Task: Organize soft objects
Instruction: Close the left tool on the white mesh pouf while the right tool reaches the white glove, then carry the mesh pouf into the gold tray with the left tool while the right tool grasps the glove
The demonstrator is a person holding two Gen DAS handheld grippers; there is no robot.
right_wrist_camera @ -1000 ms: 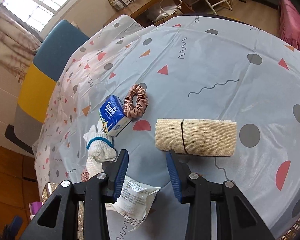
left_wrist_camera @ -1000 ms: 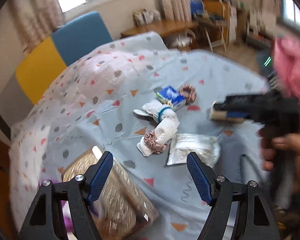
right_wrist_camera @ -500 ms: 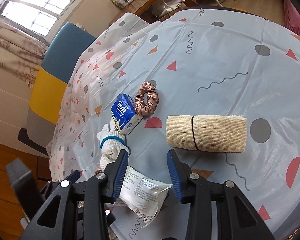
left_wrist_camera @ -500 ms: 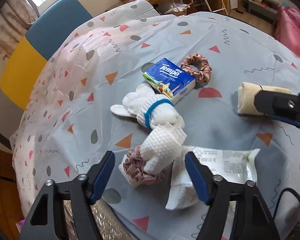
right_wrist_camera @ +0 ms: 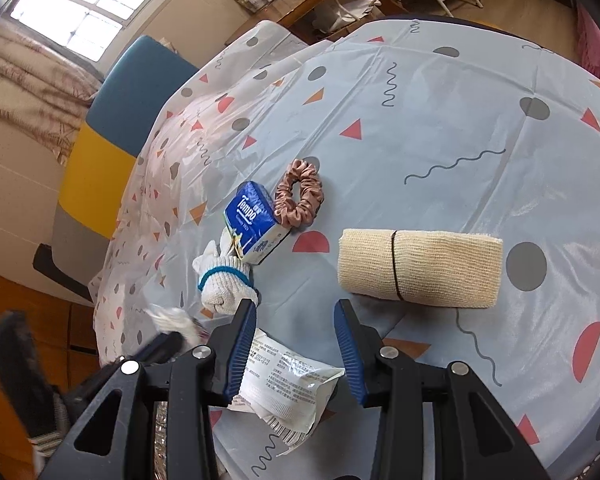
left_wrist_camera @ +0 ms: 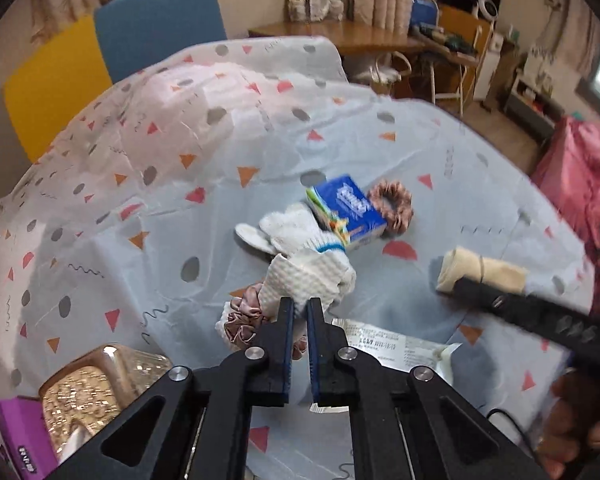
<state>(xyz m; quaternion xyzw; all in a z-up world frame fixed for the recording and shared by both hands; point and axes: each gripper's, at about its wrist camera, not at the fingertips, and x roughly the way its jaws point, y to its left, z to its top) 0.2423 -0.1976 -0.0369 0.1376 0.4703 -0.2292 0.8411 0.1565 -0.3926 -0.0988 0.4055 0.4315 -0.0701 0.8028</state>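
My left gripper (left_wrist_camera: 298, 312) is shut on the near edge of a white waffle cloth (left_wrist_camera: 312, 276), which has a pink satin scrunchie (left_wrist_camera: 242, 320) wrapped around it. Behind the cloth lie a white glove with a blue band (left_wrist_camera: 292, 230), a blue tissue pack (left_wrist_camera: 346, 210) and a second pink scrunchie (left_wrist_camera: 392, 206). My right gripper (right_wrist_camera: 296, 308) hangs open over the table with nothing between its fingers. A white packet (right_wrist_camera: 288, 384) lies just under it. The beige rolled bandage (right_wrist_camera: 420, 266) rests a little ahead to its right.
The table wears a light blue patterned cloth (right_wrist_camera: 440, 120). A gold-lined basket (left_wrist_camera: 88, 388) and a purple box (left_wrist_camera: 20, 432) sit at the near left edge. A blue and yellow chair (left_wrist_camera: 156, 20) stands behind the table. A hand (left_wrist_camera: 580, 432) holds the right gripper's handle.
My left gripper came forward and down onto the waffle cloth and its jaws went from wide open to shut on it. The right gripper stayed put.
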